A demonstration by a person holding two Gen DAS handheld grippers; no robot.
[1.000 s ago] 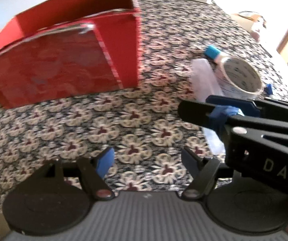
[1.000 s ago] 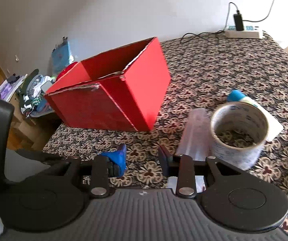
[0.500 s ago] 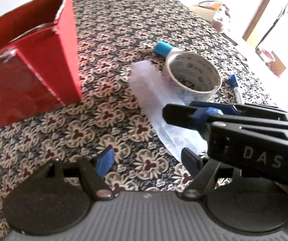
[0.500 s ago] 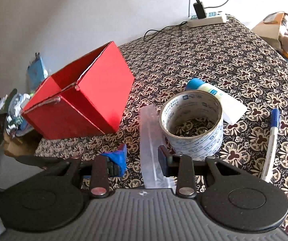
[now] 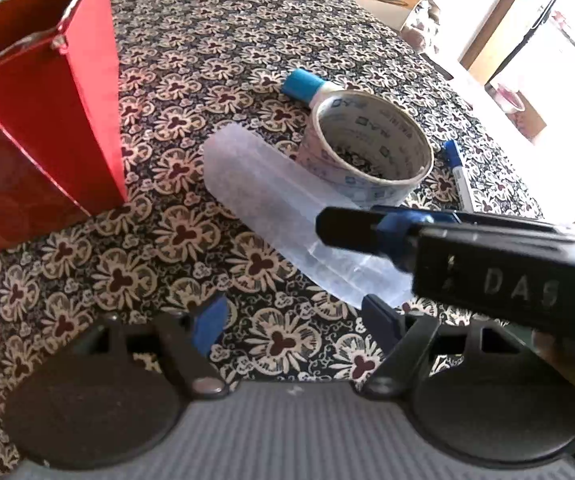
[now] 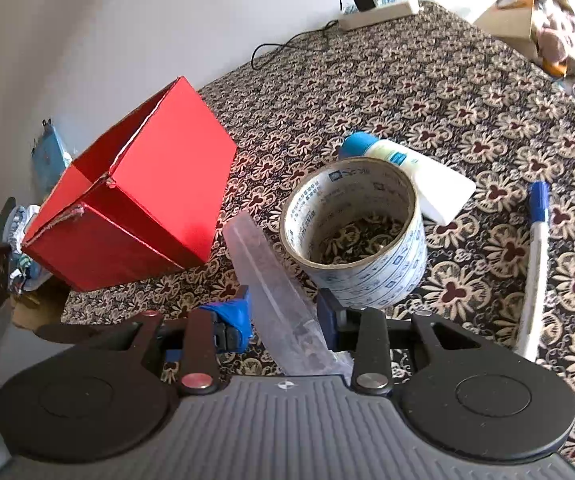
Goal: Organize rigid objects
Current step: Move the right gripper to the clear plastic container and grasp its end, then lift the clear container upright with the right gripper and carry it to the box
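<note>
Translucent plastic case (image 6: 275, 280) lies on the patterned tablecloth (image 6: 427, 92), touching the tape roll (image 6: 353, 236), red box (image 6: 135, 216) just left. Right gripper (image 6: 283, 312) straddles its near end, fingers spread, not clamping. Left gripper (image 5: 291, 316) wide open, holding nothing.

Both wrist cameras looked low and close across the tablecloth, sharing the tape roll (image 5: 367, 152) (image 6: 357, 236) and red box (image 5: 47, 128) (image 6: 139, 208).

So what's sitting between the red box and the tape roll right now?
The translucent plastic case lies on the cloth between the red box and the tape roll, its near end between the right gripper fingers. Both wrist views show it.
</note>
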